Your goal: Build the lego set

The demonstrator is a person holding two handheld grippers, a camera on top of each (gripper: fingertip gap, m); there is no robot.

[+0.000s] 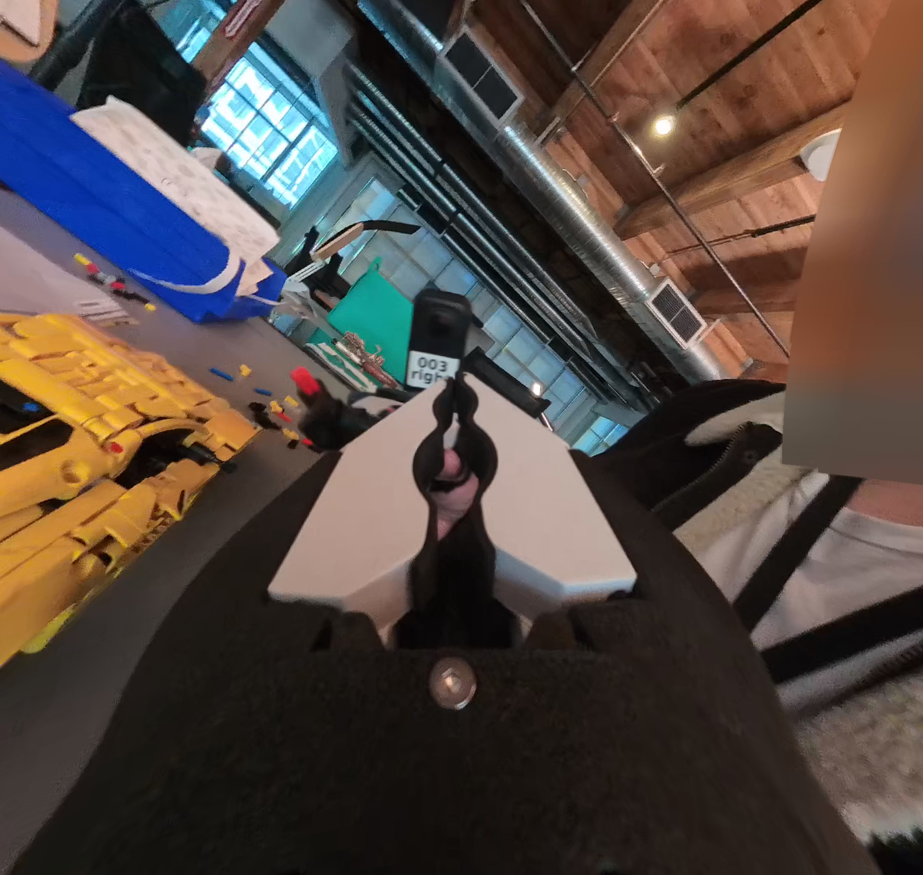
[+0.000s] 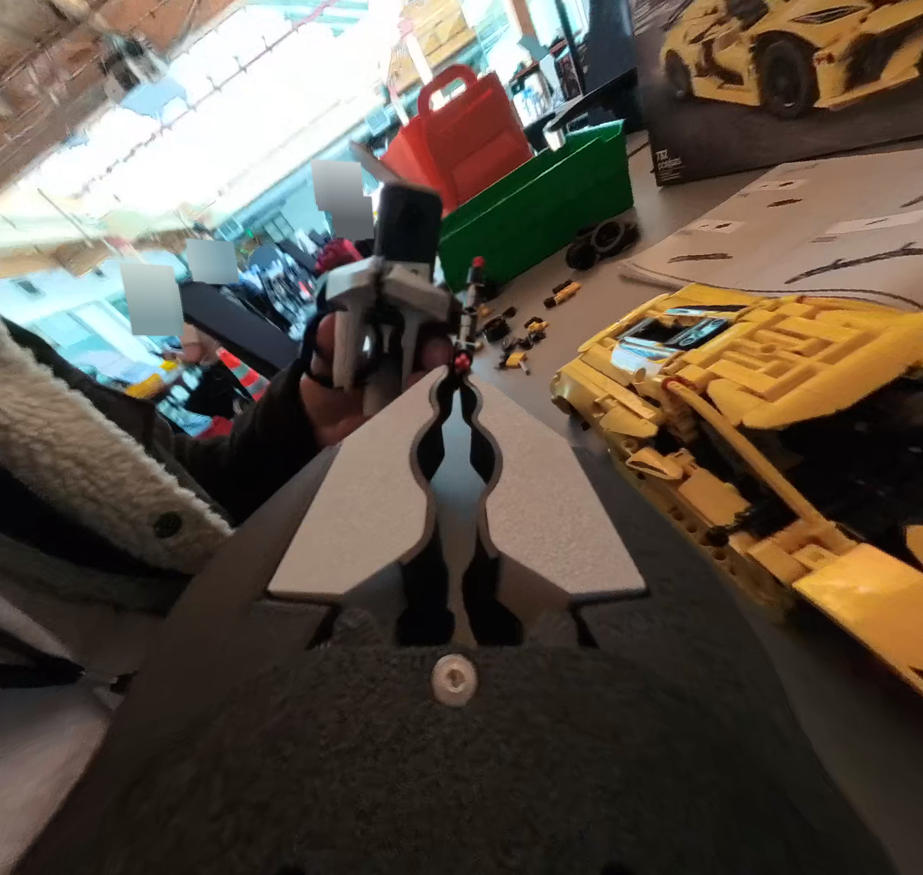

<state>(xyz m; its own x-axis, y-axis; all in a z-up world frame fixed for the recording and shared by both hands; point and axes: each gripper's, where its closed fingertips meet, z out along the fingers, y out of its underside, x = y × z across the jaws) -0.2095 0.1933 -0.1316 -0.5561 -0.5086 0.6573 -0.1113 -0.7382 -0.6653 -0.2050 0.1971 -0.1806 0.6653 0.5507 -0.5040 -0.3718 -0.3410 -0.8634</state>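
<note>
Two grippers face each other above a grey table (image 2: 564, 401), and you hold one in each hand. Each has pale, matte, wedge-shaped fingers with wavy black inner edges, mounted on a rough black body.

Your right gripper (image 2: 457, 376) has its jaws pressed together at the tips on a thin rod assembly (image 2: 469, 311), a slim stick of dark and pale segments with small red pieces at both ends, standing up from the tips.

Your left gripper (image 1: 453, 391) has its jaws drawn together at the tips; something thin and dark sits between them, but whether it is gripped cannot be told.

The yellow lego car (image 2: 749, 431) is the landmark. It lies on the table beside your right gripper, blocky and glossy, with layered panels, dark openings and a curved yellow tube.

Small loose pieces (image 2: 524, 331) in black, yellow and red lie scattered just beyond the car. Black tyres (image 2: 602, 244) sit farther off, touching a green bin (image 2: 539, 216). A red bag (image 2: 464, 136) stands behind the bin. A dark box (image 2: 779, 67) picturing a yellow car stands well beyond the model. A blue bin (image 1: 115, 211) holding white printed sheets also stands on the table, beyond the car.

Overhead run wooden ceiling boards (image 1: 724, 77) and a ribbed silver duct (image 1: 574, 201).
</note>
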